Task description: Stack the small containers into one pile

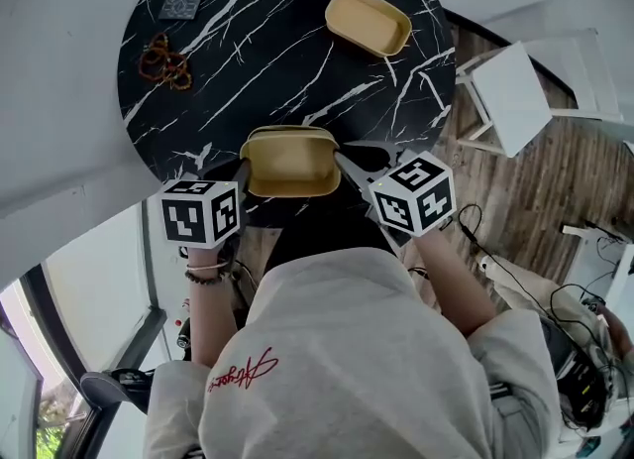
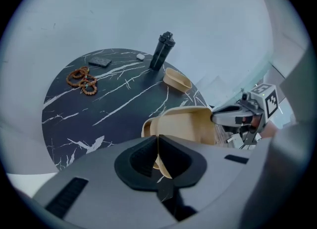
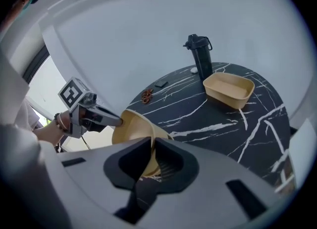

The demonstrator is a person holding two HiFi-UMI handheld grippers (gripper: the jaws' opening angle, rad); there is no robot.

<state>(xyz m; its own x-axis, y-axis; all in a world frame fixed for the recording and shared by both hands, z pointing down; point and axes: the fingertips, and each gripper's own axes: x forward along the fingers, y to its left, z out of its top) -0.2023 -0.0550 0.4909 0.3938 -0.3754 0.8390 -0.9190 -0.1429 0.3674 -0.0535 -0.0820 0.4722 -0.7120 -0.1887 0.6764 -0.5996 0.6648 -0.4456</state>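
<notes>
The left gripper [image 1: 243,165] clamps one rim of the near container [image 1: 289,165] and the right gripper [image 1: 342,158] clamps the opposite rim. Best to lift it level with even pressure, then nest it squarely with the far container [image 1: 369,21], well beyond the fingertips.

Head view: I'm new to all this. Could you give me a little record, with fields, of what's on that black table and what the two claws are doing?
Table: round, black with white veins
Near container: tan, at the table's near edge, between both claws
Left claw: shut on the near container's left wall
Right claw: shut on its right wall
Far container: tan, empty, alone at the far right
Stacking: not yet done; the two containers are apart
Other items: beads and flat dark square at far left; black bottle at far edge
</notes>
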